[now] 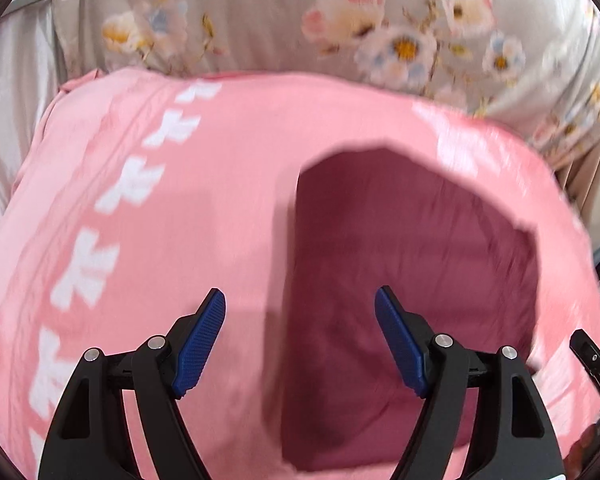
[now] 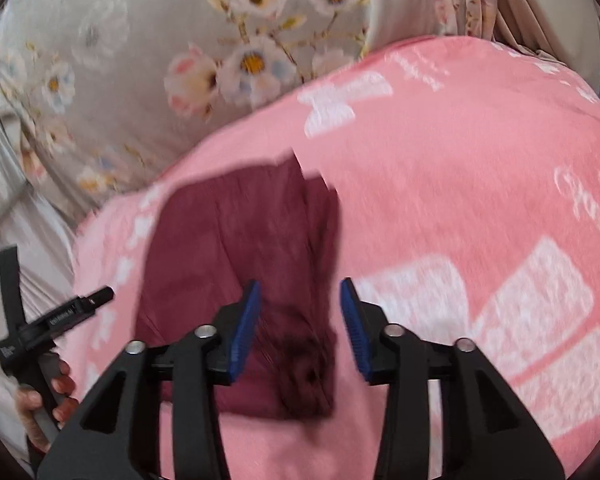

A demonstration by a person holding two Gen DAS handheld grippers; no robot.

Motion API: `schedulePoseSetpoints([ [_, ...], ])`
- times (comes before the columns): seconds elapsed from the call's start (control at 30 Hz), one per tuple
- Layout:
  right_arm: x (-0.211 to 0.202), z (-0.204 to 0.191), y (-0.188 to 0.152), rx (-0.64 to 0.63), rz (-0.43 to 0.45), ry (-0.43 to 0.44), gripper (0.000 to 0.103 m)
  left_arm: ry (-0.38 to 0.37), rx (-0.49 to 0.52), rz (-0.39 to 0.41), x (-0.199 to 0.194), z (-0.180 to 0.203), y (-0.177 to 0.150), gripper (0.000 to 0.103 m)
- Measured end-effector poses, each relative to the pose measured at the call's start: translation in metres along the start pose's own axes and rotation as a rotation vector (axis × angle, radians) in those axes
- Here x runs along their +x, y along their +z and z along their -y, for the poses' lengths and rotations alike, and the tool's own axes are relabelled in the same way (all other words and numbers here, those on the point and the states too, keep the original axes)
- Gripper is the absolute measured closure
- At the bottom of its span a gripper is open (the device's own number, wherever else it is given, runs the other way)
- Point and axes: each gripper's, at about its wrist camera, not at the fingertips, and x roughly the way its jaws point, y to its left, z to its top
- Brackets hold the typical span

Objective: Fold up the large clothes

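My left gripper (image 1: 300, 340) and right gripper (image 2: 300, 328) hang with jaws apart, empty, above the folded maroon fabric garment (image 2: 236, 256) on the pink blanket (image 2: 440, 184).

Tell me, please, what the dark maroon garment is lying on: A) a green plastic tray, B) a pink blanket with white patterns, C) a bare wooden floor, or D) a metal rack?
B: the maroon garment lies folded on the pink blanket, whose white patterns show around it in both wrist views.

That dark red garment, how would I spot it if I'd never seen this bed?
Find the pink blanket with white prints, spread before the grey floral fabric. On it lies the maroon garment, folded flat, the only dark, plain item there.
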Motion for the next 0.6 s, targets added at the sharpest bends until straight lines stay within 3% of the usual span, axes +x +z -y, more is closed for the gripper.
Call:
schedulePoseSetpoints([
  [0.13, 0.034, -0.013, 0.041, 0.038, 0.003, 0.020, 0.048, -0.023, 0.021, 0.012, 0.009, 0.022, 0.046, 0.029],
  [0.23, 0.067, -0.015, 0.052, 0.087, -0.028, 0.004, 0.048, -0.027, 0.046, -0.008, 0.032, 0.047, 0.073, 0.029],
  [0.37, 0.107, -0.011, 0.051, 0.117, -0.081, -0.064, 0.048, -0.020, 0.070, -0.054, 0.065, 0.070, 0.083, 0.029],
  [0.43, 0.122, -0.009, 0.043, 0.106, -0.107, -0.086, 0.073, 0.004, 0.093, -0.076, 0.085, 0.078, 0.078, 0.029],
  [0.53, 0.136, -0.004, 0.030, 0.059, -0.103, -0.141, 0.085, 0.034, 0.117, -0.122, 0.116, 0.088, 0.066, 0.028],
  [0.6, 0.141, -0.003, 0.026, 0.021, -0.094, -0.175, 0.087, 0.056, 0.122, -0.116, 0.131, 0.090, 0.056, 0.026],
])
